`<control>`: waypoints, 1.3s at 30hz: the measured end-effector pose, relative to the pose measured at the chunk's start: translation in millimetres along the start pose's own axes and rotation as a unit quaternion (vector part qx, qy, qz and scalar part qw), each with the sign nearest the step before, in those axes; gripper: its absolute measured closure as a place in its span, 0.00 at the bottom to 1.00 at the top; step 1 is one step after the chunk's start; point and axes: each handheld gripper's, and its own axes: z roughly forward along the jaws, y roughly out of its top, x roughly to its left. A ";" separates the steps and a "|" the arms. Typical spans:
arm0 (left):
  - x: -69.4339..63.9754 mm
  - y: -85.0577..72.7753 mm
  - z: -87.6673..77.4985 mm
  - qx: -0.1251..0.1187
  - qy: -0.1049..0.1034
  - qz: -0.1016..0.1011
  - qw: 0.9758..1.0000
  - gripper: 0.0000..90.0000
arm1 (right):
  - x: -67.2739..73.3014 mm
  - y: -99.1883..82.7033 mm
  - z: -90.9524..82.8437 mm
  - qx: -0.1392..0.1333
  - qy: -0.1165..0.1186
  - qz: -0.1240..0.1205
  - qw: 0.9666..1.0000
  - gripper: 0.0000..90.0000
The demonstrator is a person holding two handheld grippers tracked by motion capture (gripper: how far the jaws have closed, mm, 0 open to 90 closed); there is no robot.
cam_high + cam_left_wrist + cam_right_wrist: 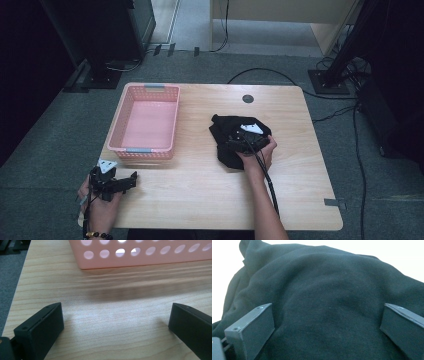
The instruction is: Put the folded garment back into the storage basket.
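Note:
A crumpled black cloth (227,142) lies on the wooden table (200,195), right of centre. My right gripper (239,136) hovers directly over it, open, jaws spread wide above the dark fabric (329,305) with nothing pinched between them. A pink perforated basket (146,121) stands empty at the table's left. My left gripper (129,181) is open near the front left corner, just in front of the basket (140,255), its jaws apart over bare wood (115,315).
A round grommet (248,98) sits in the table's far edge. Grey carpet surrounds the table, with black cables (360,150) and stand bases (327,82) on the right and a dark stand (100,75) at the far left.

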 end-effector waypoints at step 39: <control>0.3 0.4 0.7 -0.002 -0.002 0.000 1.000 0.00 | -22.2 -6.5 -19.7 -0.047 -0.001 0.046 0.998 0.70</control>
